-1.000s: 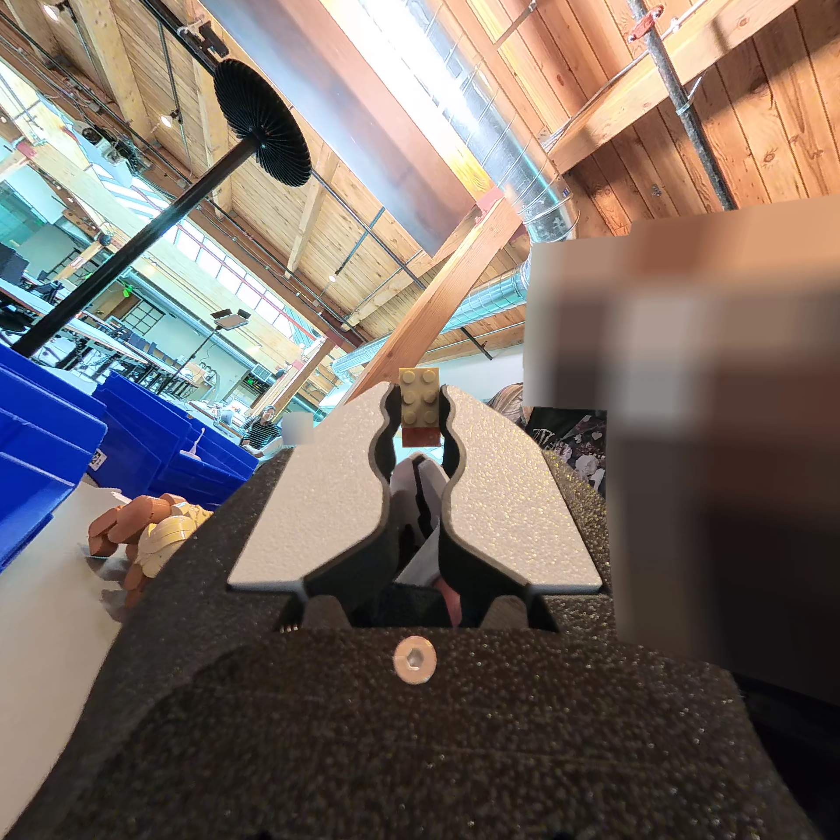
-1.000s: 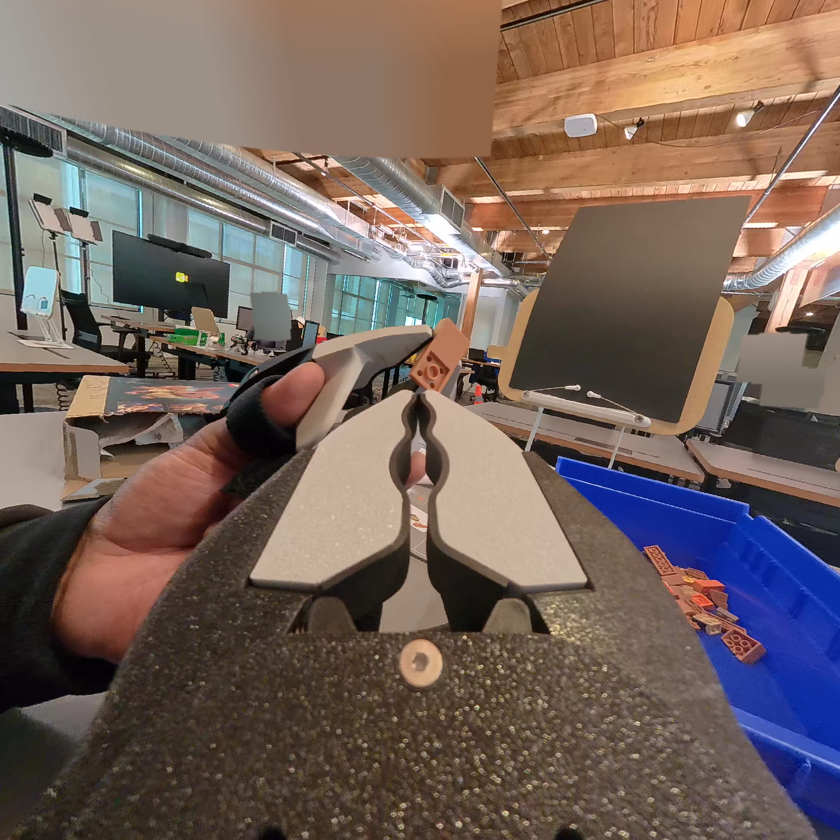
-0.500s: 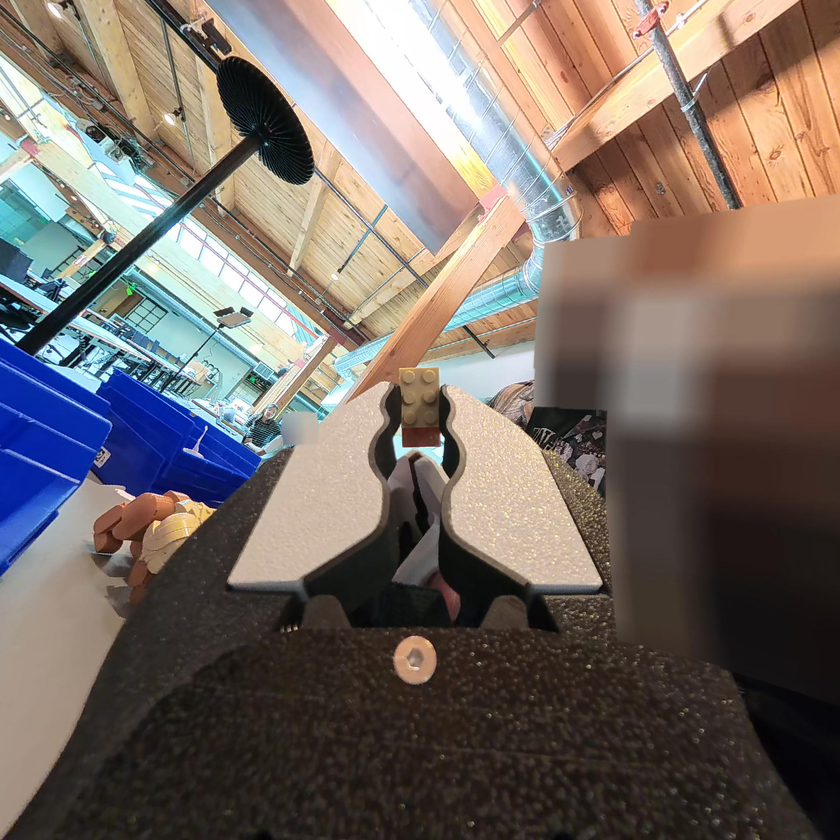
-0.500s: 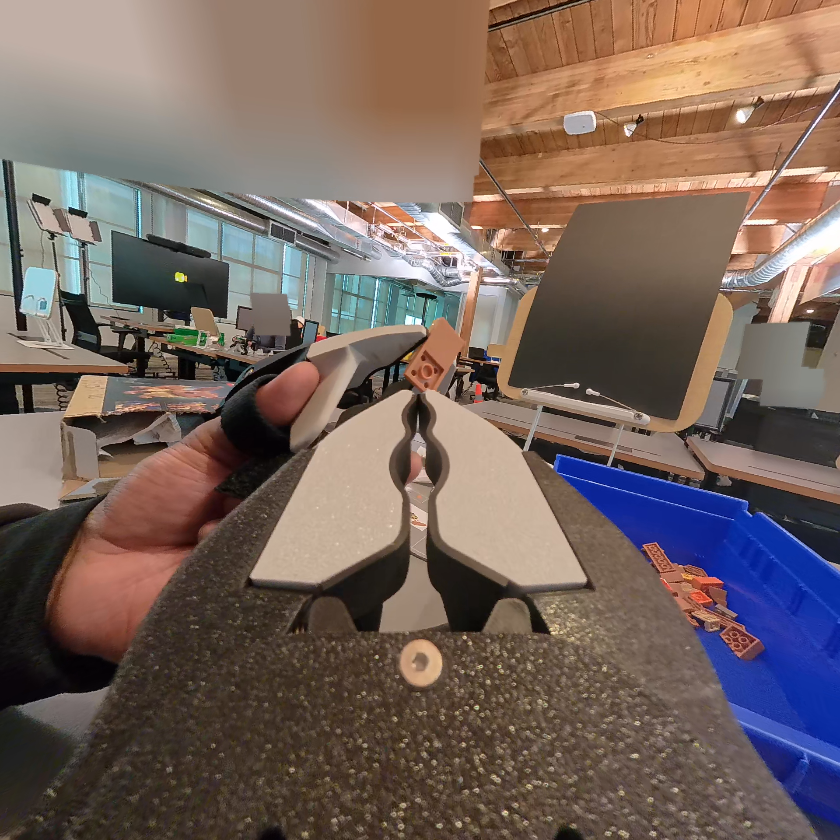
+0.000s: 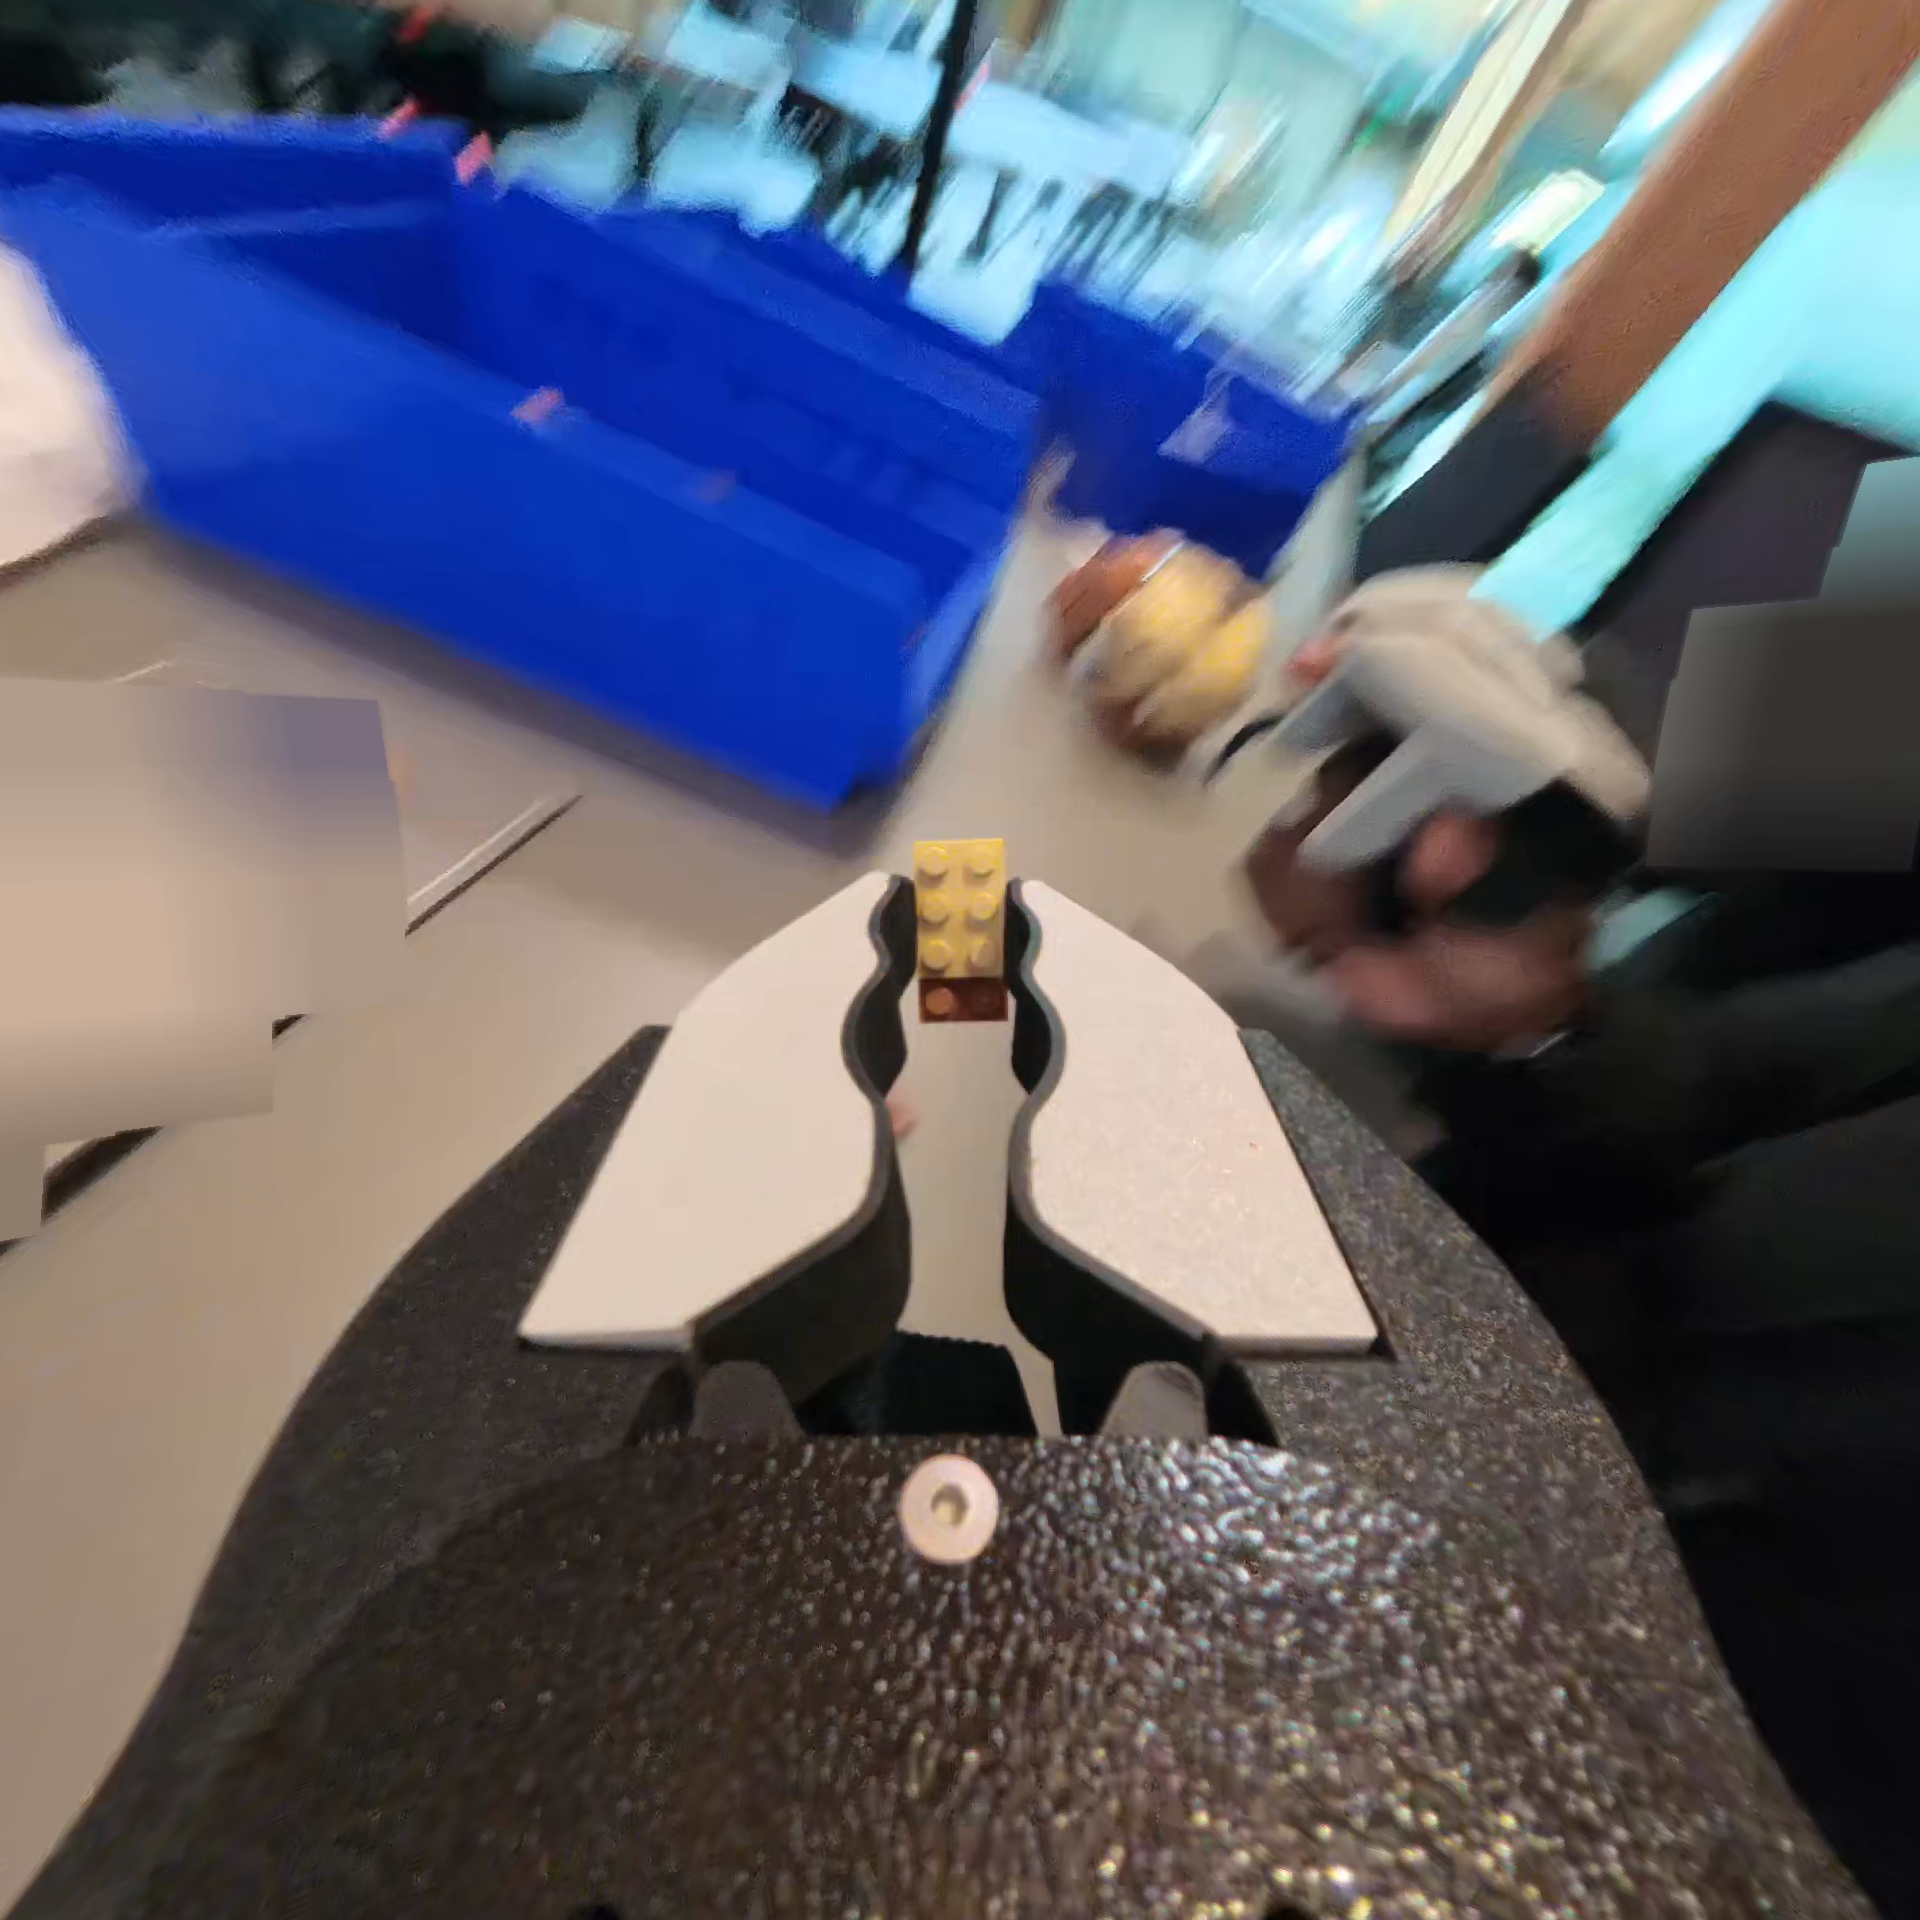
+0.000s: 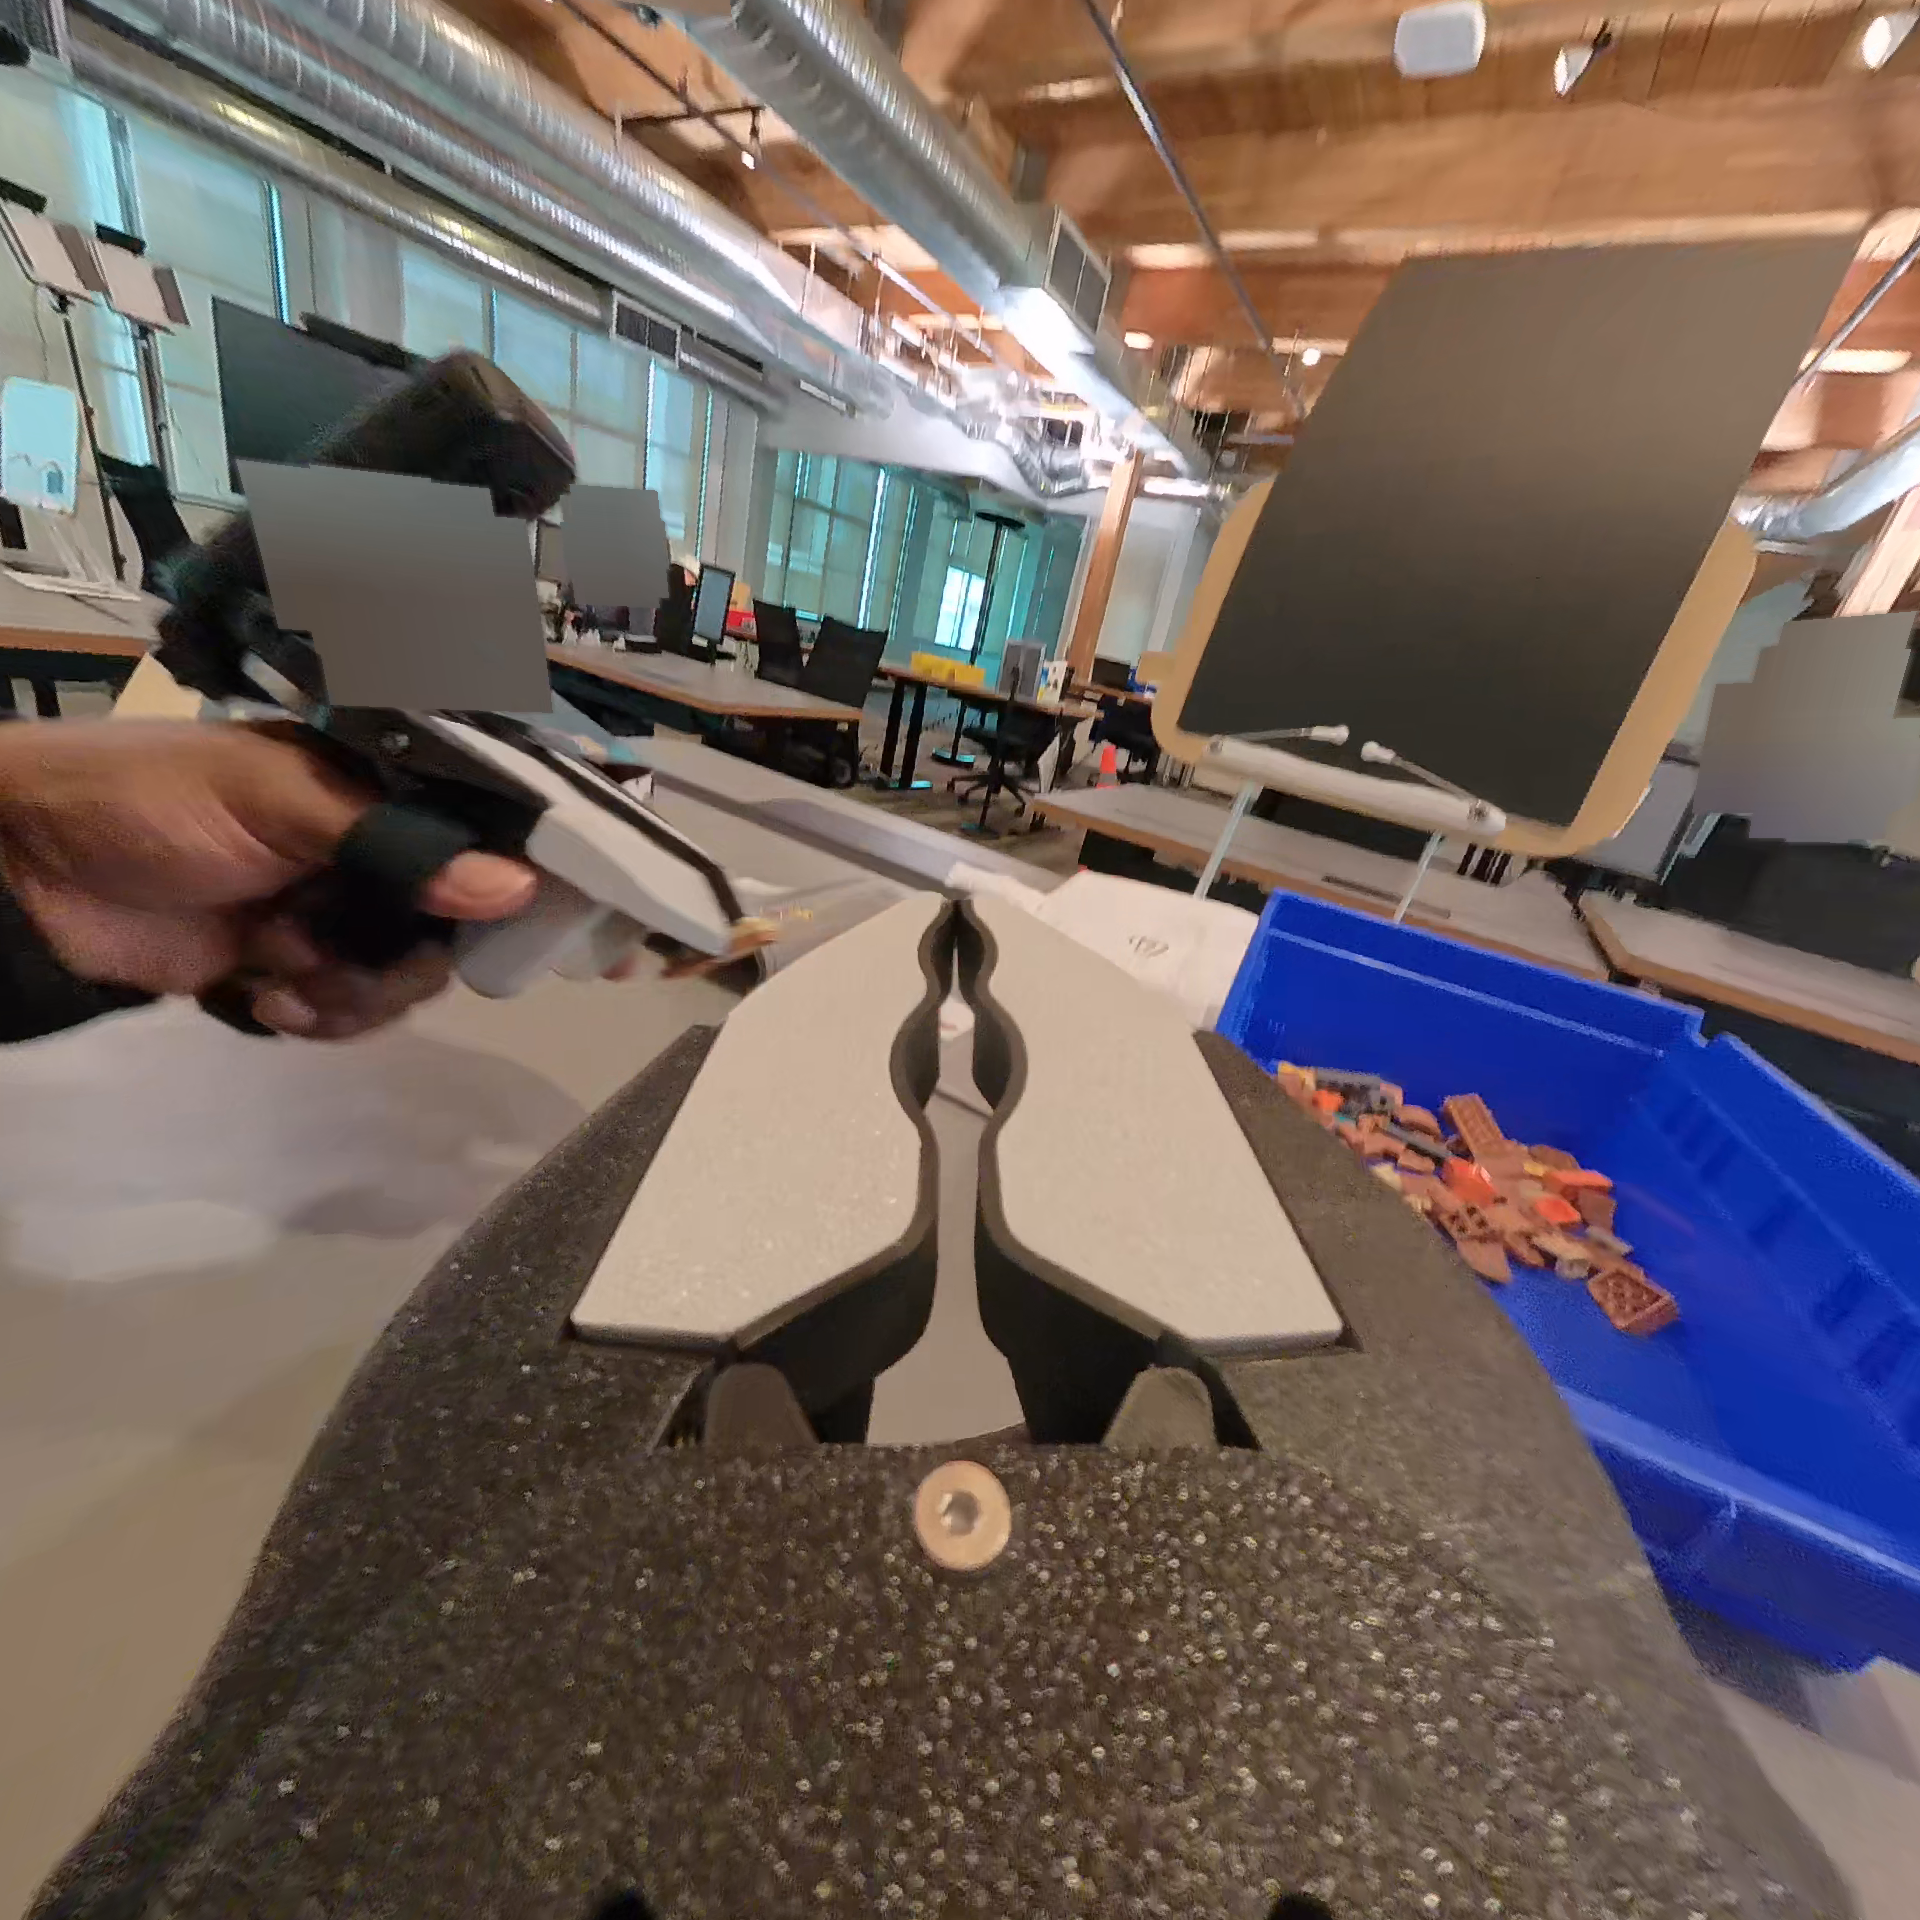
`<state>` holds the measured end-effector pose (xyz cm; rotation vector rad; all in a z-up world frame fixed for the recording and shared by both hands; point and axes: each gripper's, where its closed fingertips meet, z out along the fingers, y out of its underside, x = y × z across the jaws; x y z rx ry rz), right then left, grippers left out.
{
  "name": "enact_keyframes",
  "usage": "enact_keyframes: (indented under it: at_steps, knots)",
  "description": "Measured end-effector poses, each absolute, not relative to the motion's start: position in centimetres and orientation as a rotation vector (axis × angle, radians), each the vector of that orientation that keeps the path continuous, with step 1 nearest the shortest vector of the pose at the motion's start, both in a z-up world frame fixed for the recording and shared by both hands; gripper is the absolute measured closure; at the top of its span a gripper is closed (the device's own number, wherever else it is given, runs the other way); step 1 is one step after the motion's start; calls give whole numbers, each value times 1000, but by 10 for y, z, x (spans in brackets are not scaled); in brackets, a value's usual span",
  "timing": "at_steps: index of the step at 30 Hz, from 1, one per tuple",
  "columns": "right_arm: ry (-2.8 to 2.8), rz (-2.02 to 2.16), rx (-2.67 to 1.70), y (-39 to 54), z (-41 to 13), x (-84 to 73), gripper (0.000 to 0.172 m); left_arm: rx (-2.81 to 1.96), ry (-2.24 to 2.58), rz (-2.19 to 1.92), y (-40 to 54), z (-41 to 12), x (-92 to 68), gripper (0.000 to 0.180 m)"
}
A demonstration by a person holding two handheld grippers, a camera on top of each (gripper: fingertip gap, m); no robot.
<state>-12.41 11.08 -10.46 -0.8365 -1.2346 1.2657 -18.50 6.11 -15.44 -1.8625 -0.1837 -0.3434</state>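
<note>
In the left wrist view my left gripper (image 5: 959, 885) is shut on a small yellow studded brick (image 5: 961, 912) with a brown brick (image 5: 963, 1003) joined under it. Both pads press on its sides, and it is held above the grey table (image 5: 312, 1195). The view is blurred by motion. In the right wrist view my right gripper (image 6: 956, 914) is shut, tips together, with nothing between them. The left gripper shows there too (image 6: 717, 935), held by a hand (image 6: 156, 852) at the left, its brick only a blur. The right gripper (image 5: 1392, 779) shows blurred at right in the left wrist view.
A blue bin (image 6: 1766, 1351) with several brown and orange bricks (image 6: 1475, 1174) stands at the right. More blue bins (image 5: 520, 468) and a tan and brown brick model (image 5: 1164, 634) stand on the table. A black board on a stand (image 6: 1507, 520) and a white bag (image 6: 1143, 935) lie beyond. The tips of one gripper are about 10 centimetres away from the tips of the other.
My left gripper has swung down from pointing at the ceiling towards the table, brick still held. In the right wrist view it moved from before my tips to the left. The right stays shut.
</note>
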Motion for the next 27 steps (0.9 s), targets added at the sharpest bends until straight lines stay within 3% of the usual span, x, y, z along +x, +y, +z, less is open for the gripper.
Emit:
enact_keyframes:
  at_steps: [6, 10, 13, 15, 19, 22, 27]
  knots:
    - [-1302, 1289, -911, 114, -125, -133, 172, -2373, -149, 22, -3, -228, -215, 165]
    - [-1327, 1269, -898, 110, -128, -135, 172, -2488, -104, -35, -6, -261, -206, 165]
    - [-1338, 1268, -903, 110, -131, -135, 172, -2478, -104, -57, -2, -265, -205, 161]
    - [-1339, 1272, -906, 110, -132, -135, 172, -2462, -126, -59, 0, -264, -208, 146]
    - [-1338, 1280, -912, 112, -133, -135, 172, -2253, -179, -180, 3, -227, -208, 136]
    - [-1348, 1292, -915, 110, -134, -137, 172, -2067, -292, -71, 0, -190, -244, 141]
    - [-1357, 1293, -909, 107, -135, -138, 172, -2068, -438, 352, -12, -172, -333, 173]
